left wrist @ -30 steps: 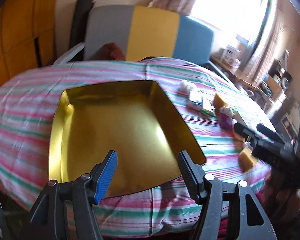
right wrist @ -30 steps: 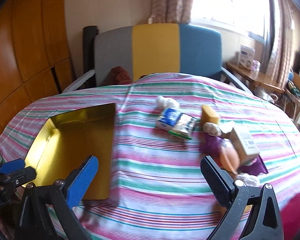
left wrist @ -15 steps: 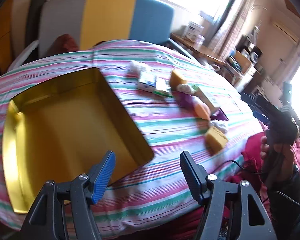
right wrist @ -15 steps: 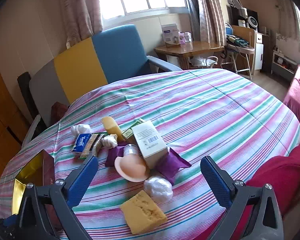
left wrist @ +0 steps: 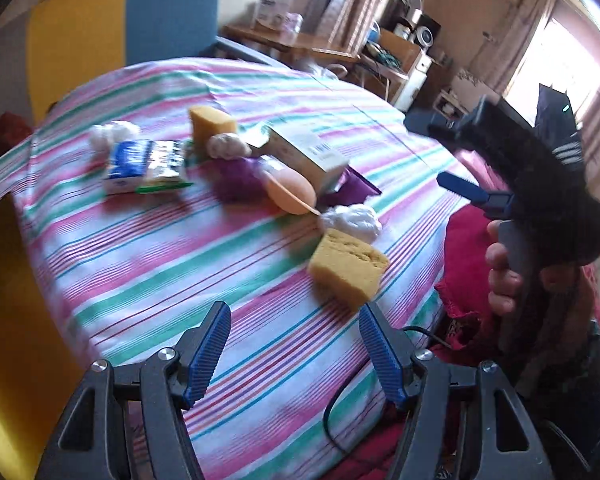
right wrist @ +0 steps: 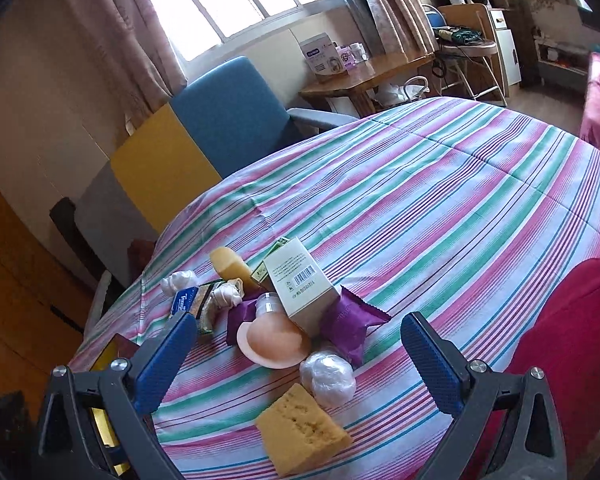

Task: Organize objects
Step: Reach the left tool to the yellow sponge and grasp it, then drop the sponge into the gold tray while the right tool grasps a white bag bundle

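Honestly, I've barely started on this one. Everything's in a heap on the striped cloth (right wrist: 440, 184): two sponges, the near one (right wrist: 300, 428) closest to me, a box (right wrist: 300, 284), a tissue pack (left wrist: 144, 164), purple packets and some white wads. The gold tray (left wrist: 4, 320) sits off to the left, and I can't see anything in the bit showing. Left gripper (left wrist: 296, 352) and right gripper (right wrist: 296, 356) are both wide open, holding nothing. So all the sorting's left.

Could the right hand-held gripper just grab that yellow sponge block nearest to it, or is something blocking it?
Probably yes. The right hand-held gripper is open and empty, and the yellow sponge lies just ahead between its fingers. Only the wrapped white ball sits close behind it.
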A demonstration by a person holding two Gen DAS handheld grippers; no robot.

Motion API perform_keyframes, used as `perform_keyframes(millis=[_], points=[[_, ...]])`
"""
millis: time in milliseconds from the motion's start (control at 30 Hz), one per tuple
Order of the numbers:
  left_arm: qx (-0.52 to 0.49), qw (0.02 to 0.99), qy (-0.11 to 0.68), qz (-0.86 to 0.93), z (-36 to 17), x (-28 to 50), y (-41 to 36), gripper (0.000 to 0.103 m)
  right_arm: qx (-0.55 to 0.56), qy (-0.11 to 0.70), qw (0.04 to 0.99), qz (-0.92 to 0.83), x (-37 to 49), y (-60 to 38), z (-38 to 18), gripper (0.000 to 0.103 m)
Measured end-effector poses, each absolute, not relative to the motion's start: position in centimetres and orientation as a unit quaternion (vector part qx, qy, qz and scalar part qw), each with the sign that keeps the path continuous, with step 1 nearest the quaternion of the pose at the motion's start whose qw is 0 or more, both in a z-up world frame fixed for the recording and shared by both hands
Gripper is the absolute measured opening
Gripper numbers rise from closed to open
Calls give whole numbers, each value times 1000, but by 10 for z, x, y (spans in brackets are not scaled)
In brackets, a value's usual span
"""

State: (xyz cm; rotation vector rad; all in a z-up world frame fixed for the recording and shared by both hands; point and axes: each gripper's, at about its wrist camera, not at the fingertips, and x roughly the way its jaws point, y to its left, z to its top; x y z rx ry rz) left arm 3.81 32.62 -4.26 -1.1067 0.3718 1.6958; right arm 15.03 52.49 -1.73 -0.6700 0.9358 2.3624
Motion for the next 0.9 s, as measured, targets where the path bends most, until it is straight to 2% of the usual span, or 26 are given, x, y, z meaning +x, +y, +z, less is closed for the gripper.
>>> perform_keyframes(millis=[67,200,467,533,567,600,800,900], points=[[-467,523,169,693,-52,42,346,68,-242,352,251,868,152,527,-18,103],[-464,541,208,670,-67,52,375,82,-242,360,240,868,151,529,-20,103],[-460,553,265,642,-93,61,414,82,-246,373,230,865,150,533,-25,103],[-460,555,271,638,-100,62,419,80,-249,376,229,863,150,534,-26,103],[-465,559,262,635,-104,60,419,69,-251,377,230,861,150,535,-26,103],[-476,567,246,626,-105,58,418,64,-254,377,233,860,149,535,-27,103],[-482,558,190,649,-92,49,379,62,-289,374,239,848,141,537,-32,102],[-481,546,166,666,-80,44,354,62,-322,371,235,839,132,536,-38,94]])
